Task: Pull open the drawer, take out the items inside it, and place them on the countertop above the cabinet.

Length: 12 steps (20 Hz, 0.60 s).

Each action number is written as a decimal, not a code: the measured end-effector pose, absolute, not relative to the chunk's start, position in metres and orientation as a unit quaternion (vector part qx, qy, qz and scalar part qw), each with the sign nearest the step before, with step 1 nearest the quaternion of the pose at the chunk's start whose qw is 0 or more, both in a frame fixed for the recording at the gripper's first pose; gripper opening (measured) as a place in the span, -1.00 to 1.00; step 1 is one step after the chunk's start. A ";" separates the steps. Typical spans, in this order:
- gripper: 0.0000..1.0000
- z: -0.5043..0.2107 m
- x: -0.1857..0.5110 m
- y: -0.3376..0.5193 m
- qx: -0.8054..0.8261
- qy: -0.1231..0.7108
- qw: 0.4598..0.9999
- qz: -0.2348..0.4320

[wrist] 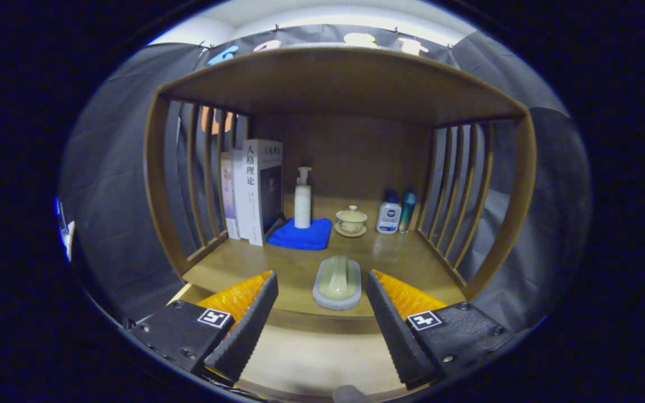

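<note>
My tongs (322,313) spread wide, empty, hovering at front lip of surface (412,257).

Pale green brush-like item (337,282) lies between my fingertips, just ahead, near front edge; likely taken from drawer and set here within easy reach.

Beyond: blue cloth (301,235) under pump bottle (302,198), lidded cup (351,220) on saucer, two small bottles (395,211), books (255,190) upright against left slats.

Drawer below, unseen; can't tell if more remains.

Matt brown wood is seen in the countertop (300,268) and the slatted shelf (345,84). The brush (337,282) looks of smooth pale plastic. The gripper (322,291), spread apart, is faced with ribbed black rubber pads (249,324). Soft blue cloth (300,235) lies farther back.
</note>
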<state>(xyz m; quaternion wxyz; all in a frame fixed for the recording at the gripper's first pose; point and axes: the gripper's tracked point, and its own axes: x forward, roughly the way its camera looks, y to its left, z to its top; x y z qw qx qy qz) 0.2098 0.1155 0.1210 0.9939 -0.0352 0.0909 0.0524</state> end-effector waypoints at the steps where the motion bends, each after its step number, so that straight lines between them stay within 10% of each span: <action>1: 0.99 0.118 0.197 0.115 -0.036 0.079 0.995 0.052; 12: 1.00 0.063 0.083 0.088 -0.018 -0.010 0.999 0.032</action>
